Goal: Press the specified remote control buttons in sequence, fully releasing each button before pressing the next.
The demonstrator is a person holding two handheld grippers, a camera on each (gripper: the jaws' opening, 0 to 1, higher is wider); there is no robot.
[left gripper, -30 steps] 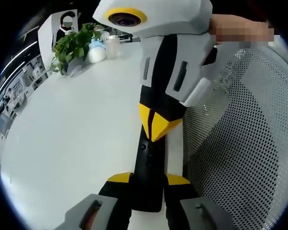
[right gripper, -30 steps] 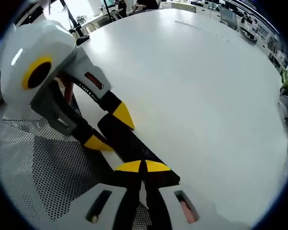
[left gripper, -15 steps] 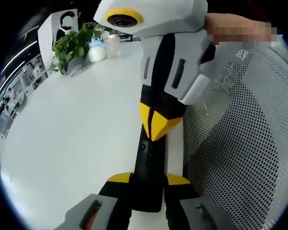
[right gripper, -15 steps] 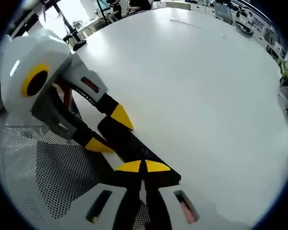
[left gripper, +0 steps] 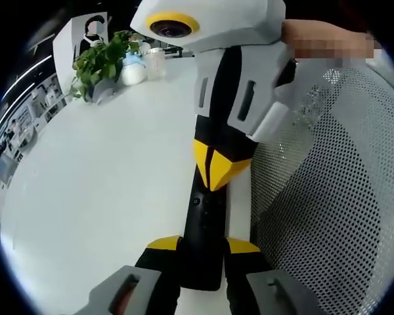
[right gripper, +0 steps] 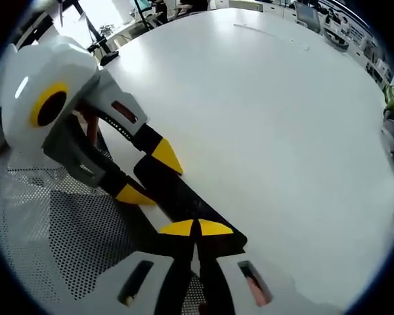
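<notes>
Left gripper (left gripper: pixel 202 246) clamping remote (left gripper: pixel 202 243) steady on table (left gripper: pixel 98 184); closed right gripper (right gripper: pixel 196 229) tips pressing button squarely, then lifting fully clear.

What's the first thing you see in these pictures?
A black remote lying on the white table, held at its near end by the left hand-held gripper. The right hand-held gripper comes down with its yellow tips shut and touching the remote. Beside them is a white mesh chair, and a green plant stands at the table's far edge.

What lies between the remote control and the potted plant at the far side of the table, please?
In the left gripper view, only bare white table lies between the remote control and the potted plant.
</notes>
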